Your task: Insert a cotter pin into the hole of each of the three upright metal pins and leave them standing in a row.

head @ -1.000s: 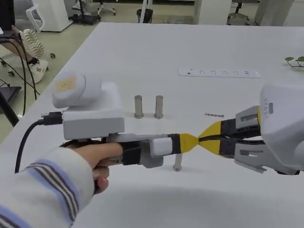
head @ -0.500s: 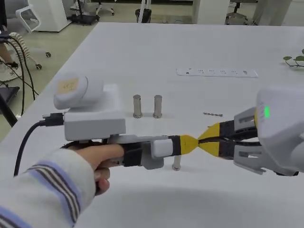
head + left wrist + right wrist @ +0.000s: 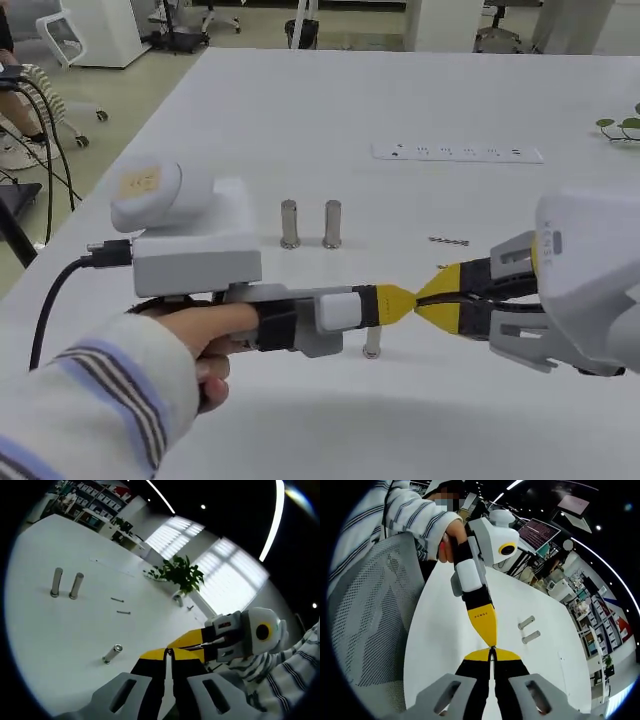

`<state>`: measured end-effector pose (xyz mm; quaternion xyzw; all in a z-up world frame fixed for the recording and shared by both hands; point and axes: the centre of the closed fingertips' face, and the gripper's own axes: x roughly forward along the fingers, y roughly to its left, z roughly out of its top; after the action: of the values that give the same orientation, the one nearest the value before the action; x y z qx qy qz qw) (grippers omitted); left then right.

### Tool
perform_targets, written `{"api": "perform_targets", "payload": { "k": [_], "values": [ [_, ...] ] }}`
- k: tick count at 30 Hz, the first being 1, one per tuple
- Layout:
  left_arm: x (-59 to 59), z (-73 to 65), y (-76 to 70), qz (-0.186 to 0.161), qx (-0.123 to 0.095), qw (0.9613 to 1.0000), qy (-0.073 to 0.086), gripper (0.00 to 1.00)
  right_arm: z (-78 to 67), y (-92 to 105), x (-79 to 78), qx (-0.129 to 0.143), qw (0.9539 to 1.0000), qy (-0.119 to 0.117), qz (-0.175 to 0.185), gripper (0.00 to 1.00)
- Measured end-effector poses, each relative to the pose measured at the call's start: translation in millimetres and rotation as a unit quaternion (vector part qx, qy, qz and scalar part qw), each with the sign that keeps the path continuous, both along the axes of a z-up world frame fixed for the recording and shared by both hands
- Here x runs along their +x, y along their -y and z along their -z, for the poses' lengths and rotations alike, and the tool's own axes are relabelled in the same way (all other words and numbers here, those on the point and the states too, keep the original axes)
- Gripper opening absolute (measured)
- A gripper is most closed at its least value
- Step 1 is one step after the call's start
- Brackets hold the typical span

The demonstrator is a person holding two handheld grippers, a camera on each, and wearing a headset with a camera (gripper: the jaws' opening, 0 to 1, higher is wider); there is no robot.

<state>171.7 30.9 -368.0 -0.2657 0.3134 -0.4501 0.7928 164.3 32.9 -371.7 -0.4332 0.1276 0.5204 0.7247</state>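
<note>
Two metal pins [image 3: 290,223] [image 3: 332,223] stand upright side by side on the white table [image 3: 300,110]. A third pin [image 3: 373,345] stands nearer me, partly hidden under the grippers. My left gripper [image 3: 407,296], held by a hand in a striped sleeve, reaches in from the left, and my right gripper [image 3: 421,297] comes from the right. Their yellow tips meet point to point above the table, both shut. Anything pinched between them is too small to tell. A loose cotter pin [image 3: 450,241] lies behind the tips. The left gripper view shows two cotter pins [image 3: 117,599] [image 3: 123,612].
A white power strip [image 3: 457,153] lies further back on the table. Green plant leaves [image 3: 620,127] show at the right edge. A black cable [image 3: 55,295] trails from the left gripper off the table's left side.
</note>
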Motion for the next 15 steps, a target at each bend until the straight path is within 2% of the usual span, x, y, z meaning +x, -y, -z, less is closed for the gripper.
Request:
{"api": "perform_targets", "payload": {
  "k": [15],
  "values": [
    [-4.8,2.5,-0.7,0.01,0.002,0.9999,-0.013,0.0,-0.6,-2.8,-6.0,0.0,1.0,0.0,-0.007,0.0]
  ]
}}
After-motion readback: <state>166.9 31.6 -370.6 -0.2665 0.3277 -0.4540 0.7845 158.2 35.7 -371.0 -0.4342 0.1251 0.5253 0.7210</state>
